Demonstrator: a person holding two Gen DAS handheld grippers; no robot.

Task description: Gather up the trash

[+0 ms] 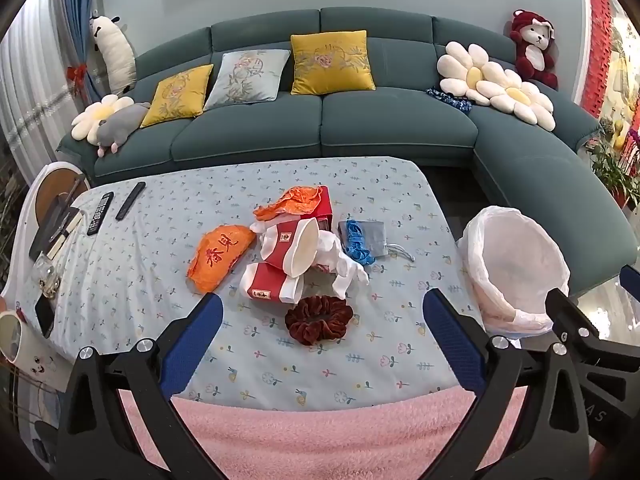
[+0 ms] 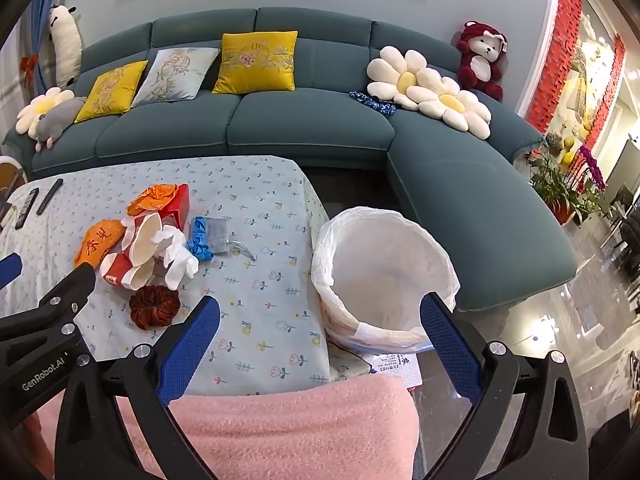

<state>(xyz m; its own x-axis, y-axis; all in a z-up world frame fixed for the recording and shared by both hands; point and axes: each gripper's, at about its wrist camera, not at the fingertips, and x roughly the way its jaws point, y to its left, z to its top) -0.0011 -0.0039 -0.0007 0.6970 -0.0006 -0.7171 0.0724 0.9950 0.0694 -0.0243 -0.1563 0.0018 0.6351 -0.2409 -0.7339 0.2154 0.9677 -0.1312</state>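
Observation:
A pile of trash lies mid-table: two red-and-white paper cups (image 1: 280, 264) (image 2: 132, 252), crumpled white tissue (image 1: 340, 260) (image 2: 176, 256), orange wrappers (image 1: 220, 256) (image 2: 98, 240), a red box (image 1: 322, 204) (image 2: 178, 204). A bin lined with a white bag (image 1: 516, 272) (image 2: 384, 276) stands off the table's right edge. My left gripper (image 1: 322, 312) is open and empty, just short of the pile. My right gripper (image 2: 320, 312) is open and empty, in front of the bin's near left rim.
A dark red scrunchie (image 1: 318, 318) (image 2: 154, 306), a blue scrunchie (image 1: 358, 240) and a grey pouch (image 1: 370, 234) lie by the pile. Remotes (image 1: 100, 212) and a phone (image 1: 44, 314) sit at the left. A pink blanket (image 1: 320, 432) covers the near edge. A teal sofa (image 1: 360, 128) stands behind.

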